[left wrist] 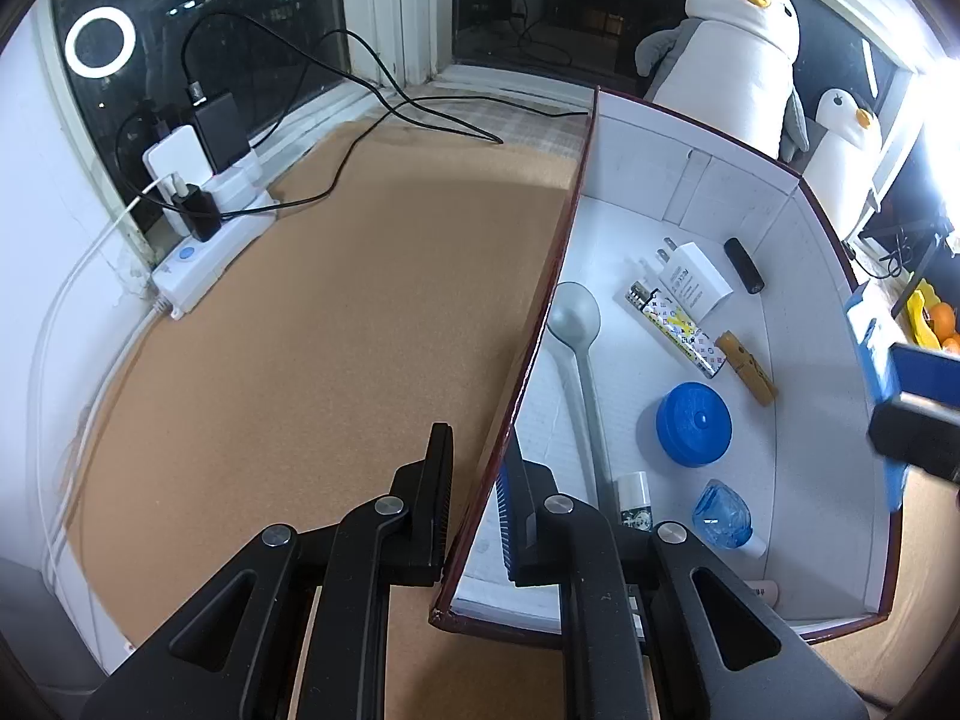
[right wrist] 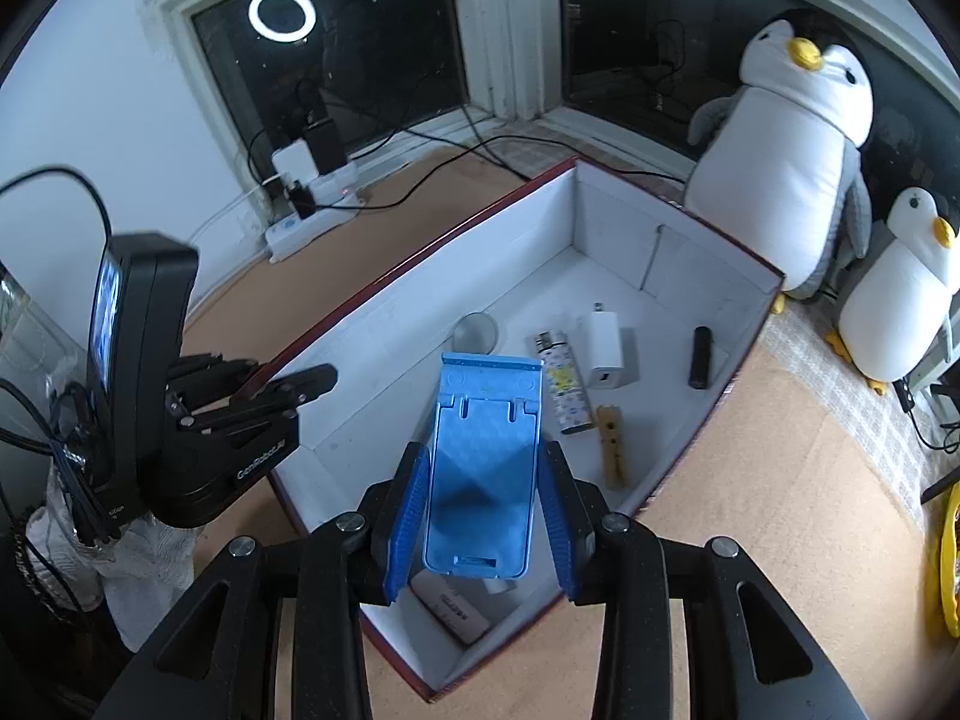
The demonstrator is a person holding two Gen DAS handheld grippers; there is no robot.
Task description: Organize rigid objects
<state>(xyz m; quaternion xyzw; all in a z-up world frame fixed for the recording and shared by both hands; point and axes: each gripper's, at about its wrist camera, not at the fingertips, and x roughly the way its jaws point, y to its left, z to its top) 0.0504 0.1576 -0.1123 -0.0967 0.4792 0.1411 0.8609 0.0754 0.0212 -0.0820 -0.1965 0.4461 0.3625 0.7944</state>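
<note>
Rigid objects lie scattered on the white floor of a red-edged cardboard box [right wrist: 420, 300] that stands on a cork-covered surface [left wrist: 300, 330] by a dark window. Inside the box are a grey spoon [left wrist: 579, 348], a white USB charger [left wrist: 690, 276], a patterned lighter [left wrist: 675, 330], a wooden clothespin [left wrist: 747, 366], a small black cylinder [left wrist: 744, 265], a round blue lid [left wrist: 695, 423], a clear blue bottle [left wrist: 723, 513] and a small white tube [left wrist: 635, 501]. The right gripper [right wrist: 478, 516] hangs over the near end of the box, its blue-padded fingers [right wrist: 408, 522] clamped on the sides of a light blue folding phone stand [right wrist: 483, 468], which is held above the box floor. The left gripper [left wrist: 477, 498] straddles the box's left wall, one finger outside and one inside; the jaws stand apart on either side of the thin wall, and it cannot be told whether they press it. A white power strip [left wrist: 210, 252] with plugged-in chargers and black cables sits against the window frame, and two plush penguins, a large one [right wrist: 792, 150] and a small one [right wrist: 906, 288], stand beyond the box's far corner.
</note>
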